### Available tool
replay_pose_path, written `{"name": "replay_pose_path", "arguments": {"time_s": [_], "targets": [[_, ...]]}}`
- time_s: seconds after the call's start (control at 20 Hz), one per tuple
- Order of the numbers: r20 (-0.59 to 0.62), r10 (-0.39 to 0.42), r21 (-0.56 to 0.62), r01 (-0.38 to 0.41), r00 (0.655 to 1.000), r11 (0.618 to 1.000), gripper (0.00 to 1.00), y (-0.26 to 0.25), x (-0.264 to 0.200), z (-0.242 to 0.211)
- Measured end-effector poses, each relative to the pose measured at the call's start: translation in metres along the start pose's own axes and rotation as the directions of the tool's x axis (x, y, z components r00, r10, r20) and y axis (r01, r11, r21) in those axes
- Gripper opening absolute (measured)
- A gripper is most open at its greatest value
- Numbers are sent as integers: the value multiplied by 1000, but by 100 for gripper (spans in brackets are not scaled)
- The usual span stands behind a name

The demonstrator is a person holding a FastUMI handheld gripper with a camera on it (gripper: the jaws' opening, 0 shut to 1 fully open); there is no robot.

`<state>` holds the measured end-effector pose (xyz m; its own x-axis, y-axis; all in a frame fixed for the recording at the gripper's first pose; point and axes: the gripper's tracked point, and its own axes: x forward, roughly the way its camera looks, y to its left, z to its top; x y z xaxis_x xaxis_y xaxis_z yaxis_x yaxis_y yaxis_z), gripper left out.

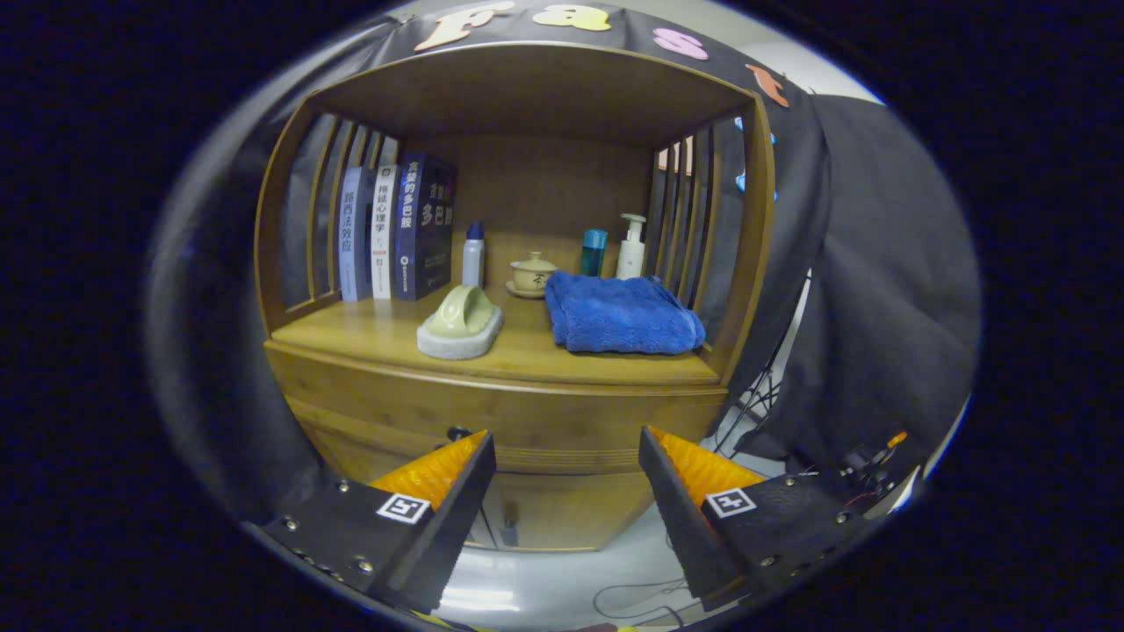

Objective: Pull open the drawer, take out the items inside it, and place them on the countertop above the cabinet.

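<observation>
A wooden cabinet stands ahead of me, its drawer front closed below the countertop. The drawer's small dark knob peeks out just above my left finger. My gripper is open, fingers spread wide with nothing between them, a short way in front of the drawer. On the countertop lie a folded blue towel and a pale green brush on a white pad.
Several books lean at the back left of the shelf. A white bottle, a lidded tea cup, a teal bottle and a pump bottle line the back. Lower cabinet doors sit under the drawer. Cables trail on the floor.
</observation>
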<state>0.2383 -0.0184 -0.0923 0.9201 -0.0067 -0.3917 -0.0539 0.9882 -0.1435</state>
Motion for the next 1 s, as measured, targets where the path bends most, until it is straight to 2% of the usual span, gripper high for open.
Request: {"name": "replay_pose_path", "arguments": {"time_s": [0.1,0.2,0.35,0.55,0.65,1.0], "targets": [[-15,1,-111,-3,1000,994,98,-18,-6,-10],[-31,25,-172,-30,999,985,94,-31,-11,-19],[-38,57,-200,-63,998,978,94,-56,-10,-26],[63,125,-228,-108,990,968,94,-82,-12,-22],[122,142,-217,-113,982,970,94,-102,-12,-26],[181,81,-50,-73,980,996,94,-187,11,-72]]}}
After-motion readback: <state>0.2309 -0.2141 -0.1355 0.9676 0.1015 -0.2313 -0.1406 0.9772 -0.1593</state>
